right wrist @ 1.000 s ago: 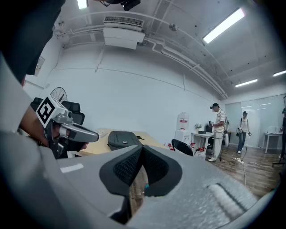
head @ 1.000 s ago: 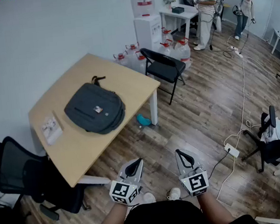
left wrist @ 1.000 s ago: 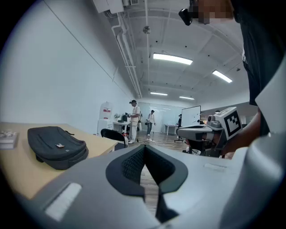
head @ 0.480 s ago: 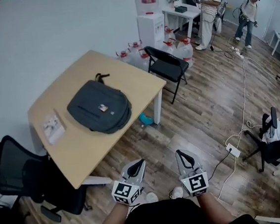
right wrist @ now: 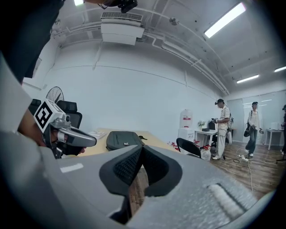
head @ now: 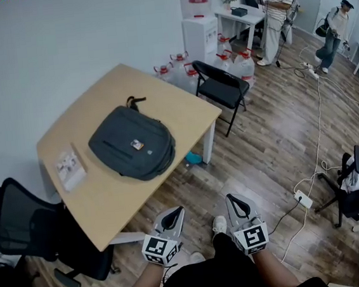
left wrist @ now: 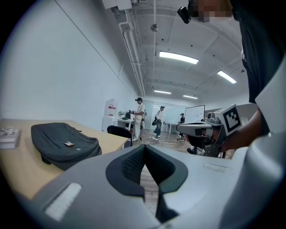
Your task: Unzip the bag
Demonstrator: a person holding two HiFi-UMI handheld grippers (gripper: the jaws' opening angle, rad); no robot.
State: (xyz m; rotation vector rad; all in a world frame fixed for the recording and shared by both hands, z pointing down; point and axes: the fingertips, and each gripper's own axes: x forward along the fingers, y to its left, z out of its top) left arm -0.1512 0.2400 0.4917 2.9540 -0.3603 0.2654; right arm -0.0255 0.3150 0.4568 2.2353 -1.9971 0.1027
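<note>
Zero progress on the zip, judging by how things lie. Both claws are empty. The left gripper (head: pixel 172 213) has its jaws pressed together with nothing between them. The right gripper (head: pixel 232 200) is the same, tips closed on air. Both are held low in front of the person, off the near edge of the table (head: pixel 109 198) and well apart from it, over the wood floor (head: pixel 262 143).

The dark grey bag (head: pixel 131 143) lies flat on the middle of the table, carry handle toward the table's far side, a small tag on its top face. It looks fully closed; the zip line and pull are too small to make out in any view. Nothing touches it.

A booklet (head: pixel 70 169) also sits on the table, toward its left end, apart from the bag. A black folding chair (head: pixel 225 93) stands just beside the table's far right corner, and a black office chair (head: pixel 19 223) is at the table's near left side.

Left to do, as a judgement: everything.
- Get up to the table and open a claw.
- Find the pull and pinch it.
- Probably pin the bag with the other claw.
- Run the slider round.

The task is at the approach stage, no contact yet.
</note>
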